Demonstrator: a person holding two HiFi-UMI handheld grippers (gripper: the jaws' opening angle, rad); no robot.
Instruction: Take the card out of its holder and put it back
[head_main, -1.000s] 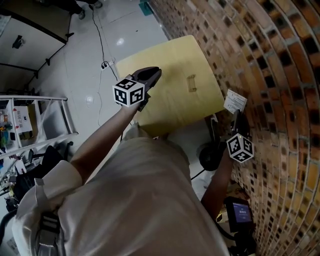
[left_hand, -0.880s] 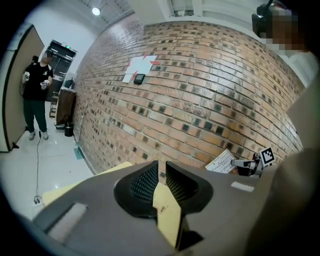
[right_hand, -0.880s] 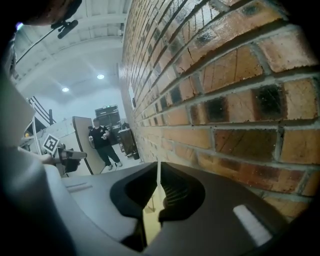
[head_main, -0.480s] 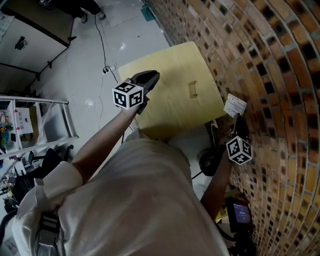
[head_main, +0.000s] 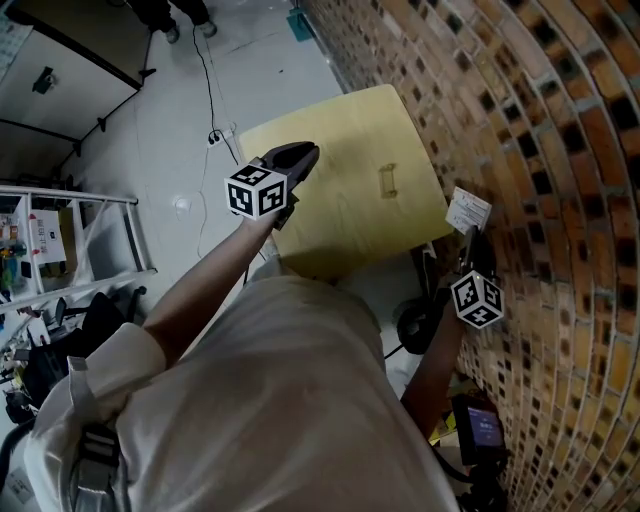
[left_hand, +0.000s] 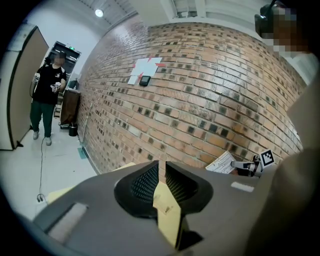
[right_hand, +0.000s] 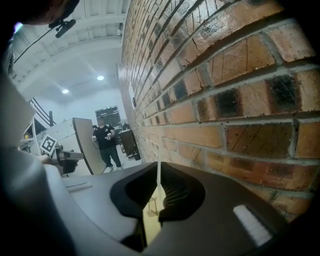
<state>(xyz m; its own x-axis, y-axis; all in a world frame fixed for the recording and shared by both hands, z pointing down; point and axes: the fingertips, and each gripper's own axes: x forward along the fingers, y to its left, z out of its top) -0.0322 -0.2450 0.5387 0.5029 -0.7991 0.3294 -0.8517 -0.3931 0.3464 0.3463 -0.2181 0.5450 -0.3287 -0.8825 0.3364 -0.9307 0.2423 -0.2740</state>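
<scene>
A clear card holder (head_main: 388, 180) stands empty on the yellow table (head_main: 340, 215), toward its right side. My right gripper (head_main: 470, 236) is off the table's right edge, close to the brick wall, and is shut on the white card (head_main: 468, 209), which sticks up above its jaws. In the right gripper view the card (right_hand: 159, 172) shows edge-on between the pads, with the holder (right_hand: 152, 205) small below it. My left gripper (head_main: 303, 153) hovers over the table's left part, shut with nothing in it. In the left gripper view its jaws (left_hand: 159, 167) point at the wall, and the card (left_hand: 222, 162) shows at right.
The brick wall (head_main: 540, 150) runs along the right, very near the right gripper. A black round base (head_main: 412, 318) and a device with a screen (head_main: 480, 428) sit on the floor below it. A cable (head_main: 205, 90) crosses the floor, shelving (head_main: 60, 250) stands at left, and a person (left_hand: 46, 95) stands far off.
Only the head view has shifted a little. Both grippers keep their places, and the card stays in the right gripper.
</scene>
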